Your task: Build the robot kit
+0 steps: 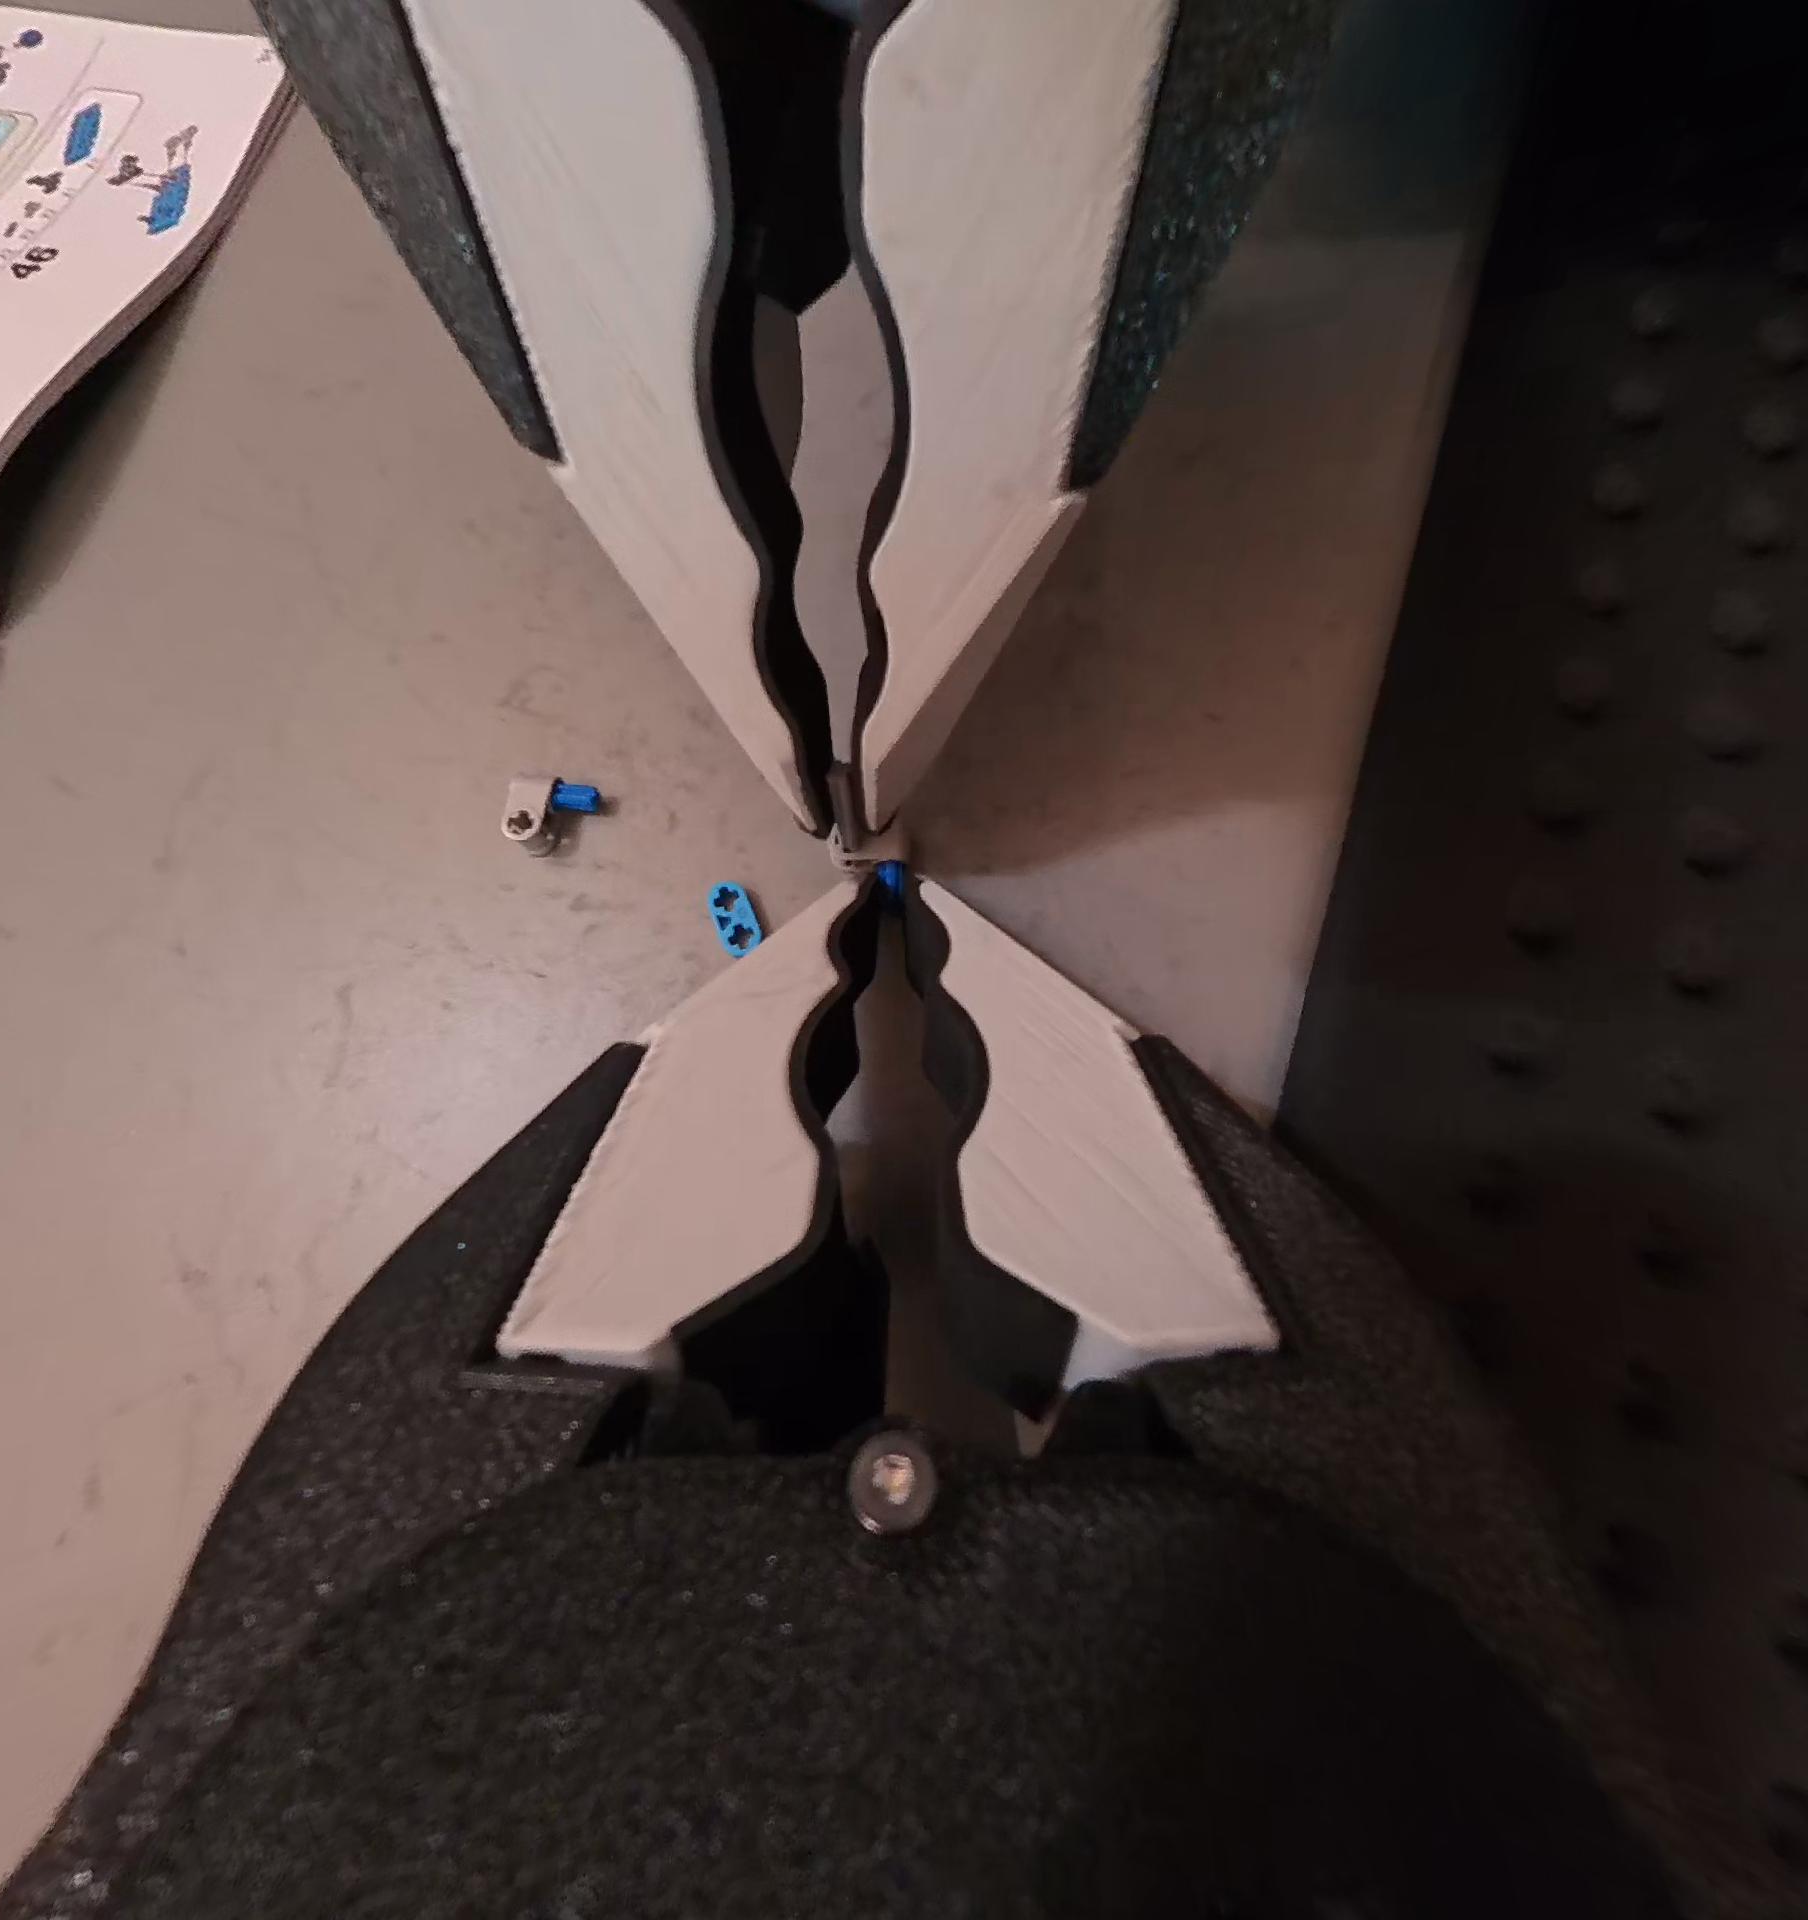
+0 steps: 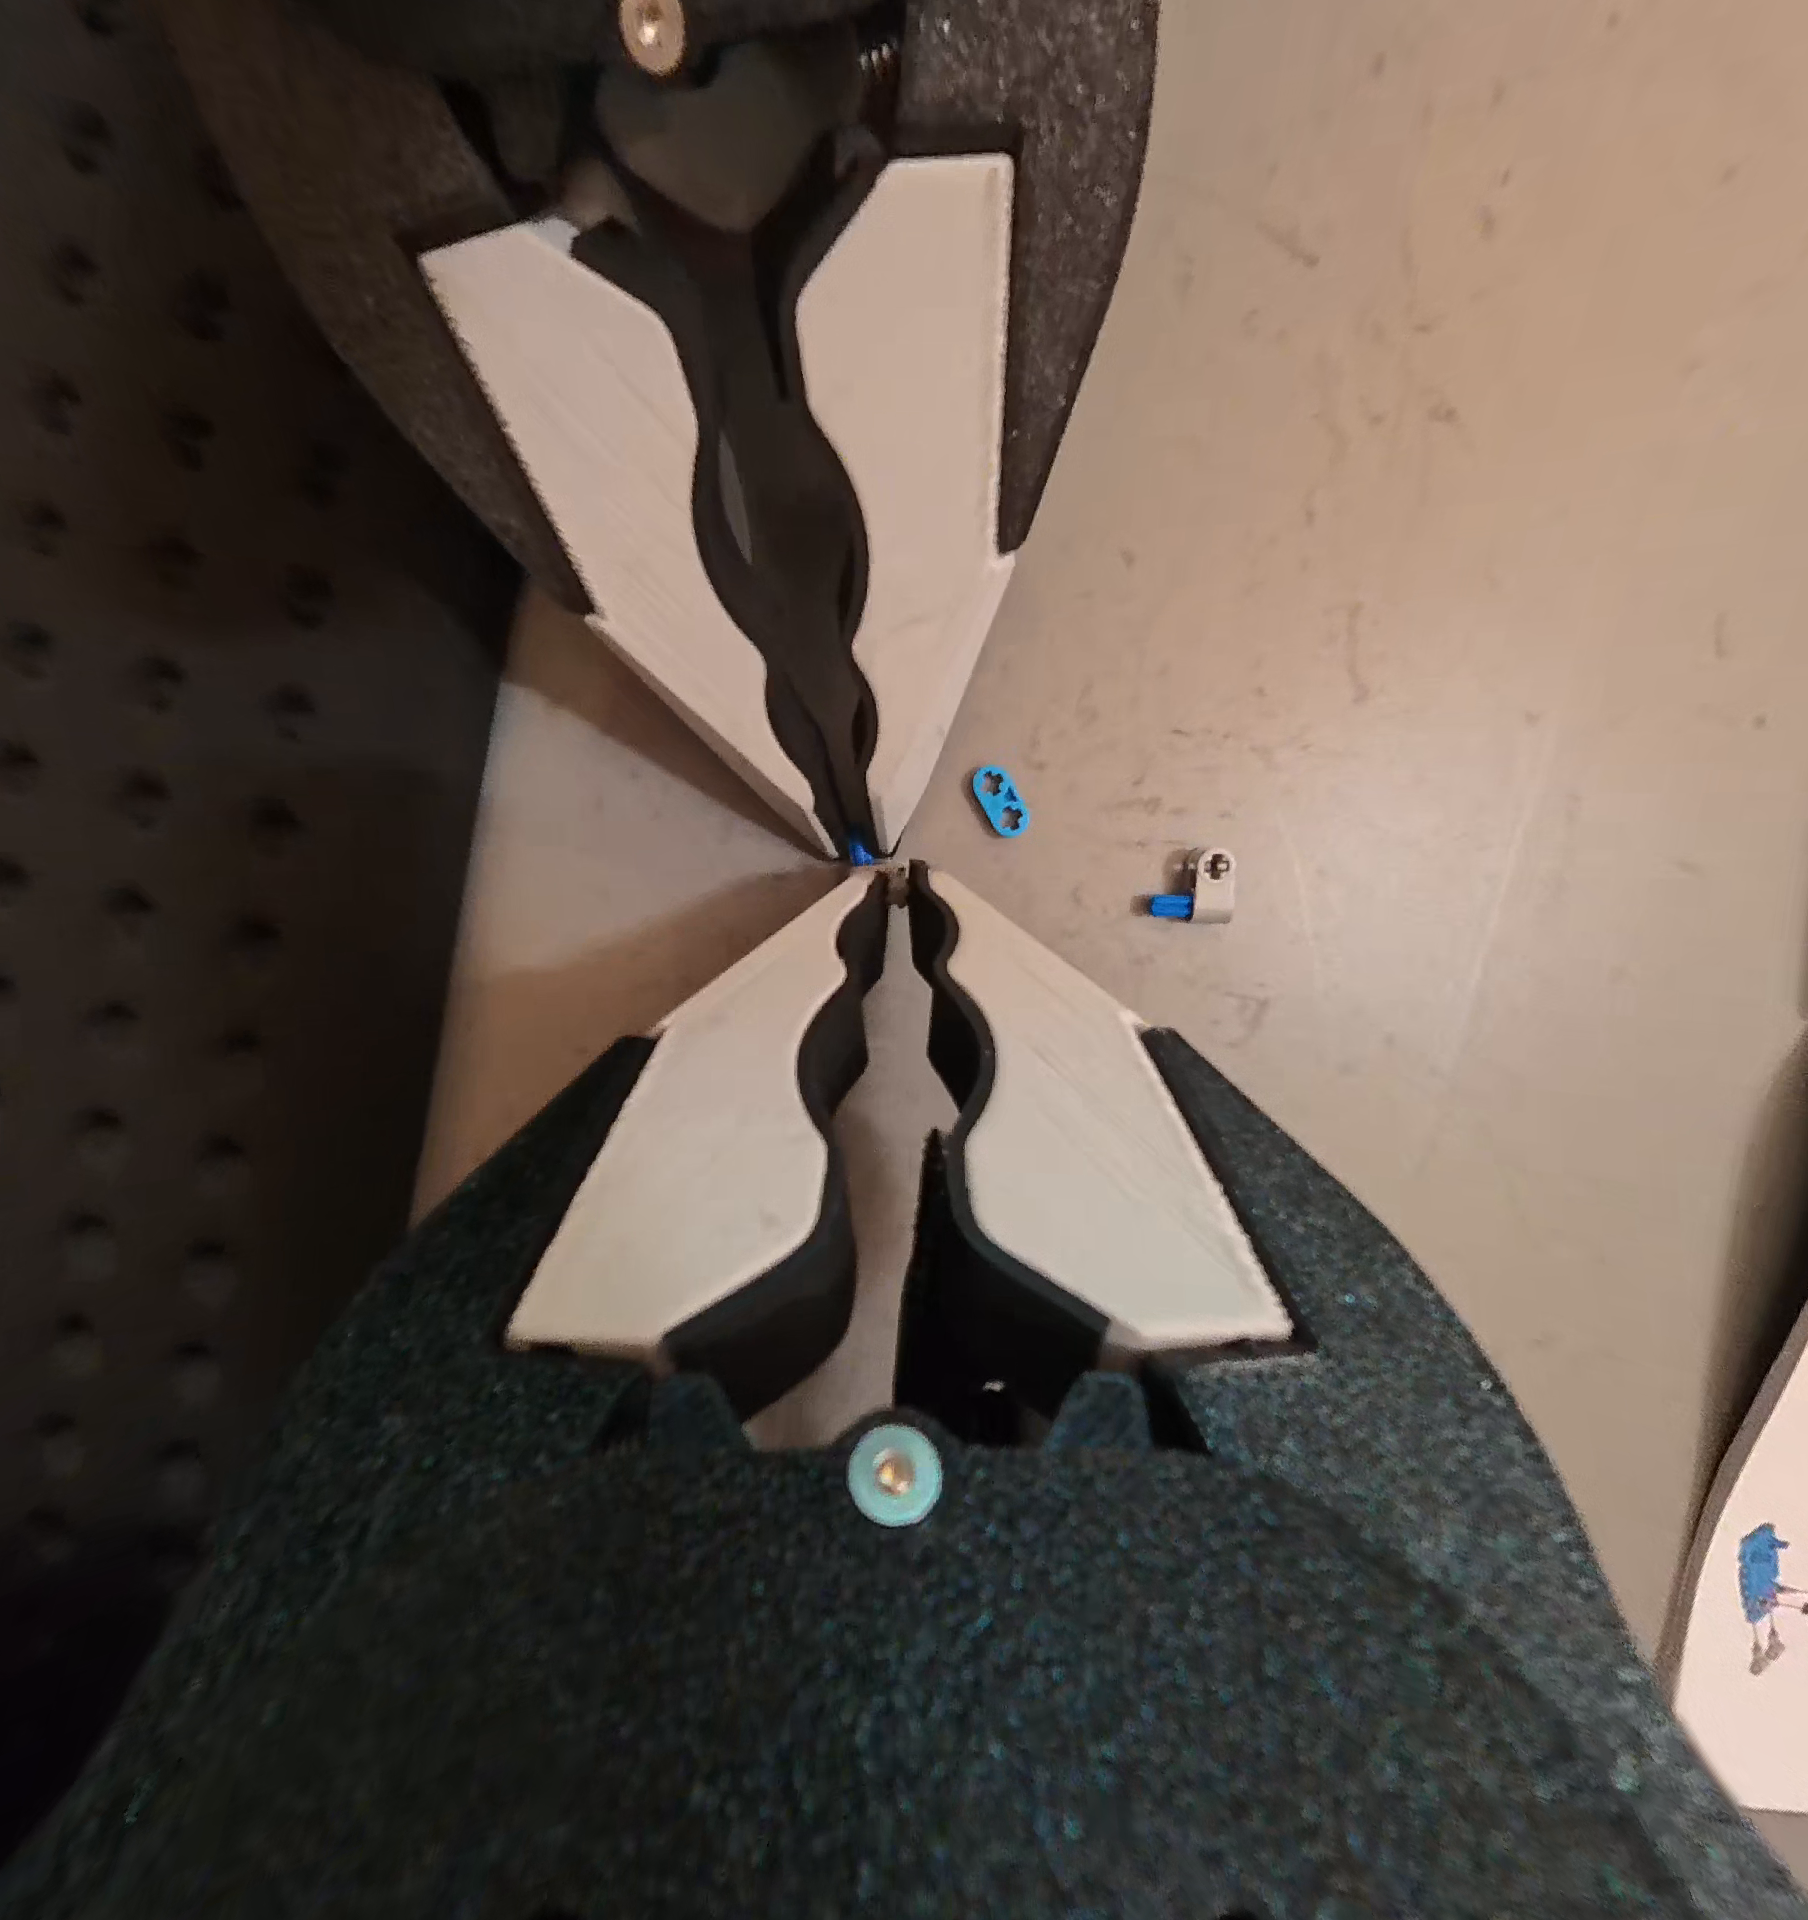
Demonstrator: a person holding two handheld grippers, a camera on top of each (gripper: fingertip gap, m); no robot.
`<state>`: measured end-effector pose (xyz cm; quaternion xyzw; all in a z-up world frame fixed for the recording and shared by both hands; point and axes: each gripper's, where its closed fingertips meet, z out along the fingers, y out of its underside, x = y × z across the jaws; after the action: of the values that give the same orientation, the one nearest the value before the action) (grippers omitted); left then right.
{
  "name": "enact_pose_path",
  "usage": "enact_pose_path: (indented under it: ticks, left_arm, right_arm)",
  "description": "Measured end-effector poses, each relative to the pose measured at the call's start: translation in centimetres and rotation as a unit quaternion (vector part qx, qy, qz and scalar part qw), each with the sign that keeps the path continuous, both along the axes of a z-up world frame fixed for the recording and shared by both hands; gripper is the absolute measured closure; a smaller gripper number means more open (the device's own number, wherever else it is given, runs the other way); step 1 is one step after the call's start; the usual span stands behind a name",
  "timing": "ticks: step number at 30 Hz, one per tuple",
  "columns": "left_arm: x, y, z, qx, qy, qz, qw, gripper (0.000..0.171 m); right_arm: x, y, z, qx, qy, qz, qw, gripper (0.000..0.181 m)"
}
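The left hand-held gripper (image 1: 884,894) is closed narrowly on a small blue pin (image 1: 887,876). The right hand-held gripper (image 2: 895,883) is closed narrowly on a small grey connector (image 2: 892,871). The two tips meet point to point above the bench (image 1: 256,1039). Near the tips, a blue two-hole link (image 1: 734,916) lies on the bench. Farther out lies a grey connector with blue pin (image 1: 547,814). A printed booklet (image 1: 69,260) lies farthest from the tips.

Left gripper (image 1: 887,902) and right gripper (image 1: 846,816) meet tip to tip over the table (image 1: 256,935). Flat two-hole link (image 1: 735,914) lies just beside the tips, pinned connector (image 1: 552,814) farther out, booklet (image 1: 69,260) at the table's far corner.
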<state>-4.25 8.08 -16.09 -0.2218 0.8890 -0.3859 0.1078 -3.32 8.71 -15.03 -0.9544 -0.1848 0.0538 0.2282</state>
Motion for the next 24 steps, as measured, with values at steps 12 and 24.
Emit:
enact_pose_path:
  ticks: [12,24]
  left_arm:
    - [0.05,-0.03,0.03,-0.028,0.051,-0.002,0.998,0.168]
    - [-0.04,0.13,0.00,-0.034,0.077,-0.069,0.994,0.168]
  right_arm:
    - [0.20,-0.08,-0.12,-0.034,-0.085,0.075,0.993,0.178]
    - [-0.28,-0.61,-0.78,-0.067,-0.054,0.170,0.982,0.178]
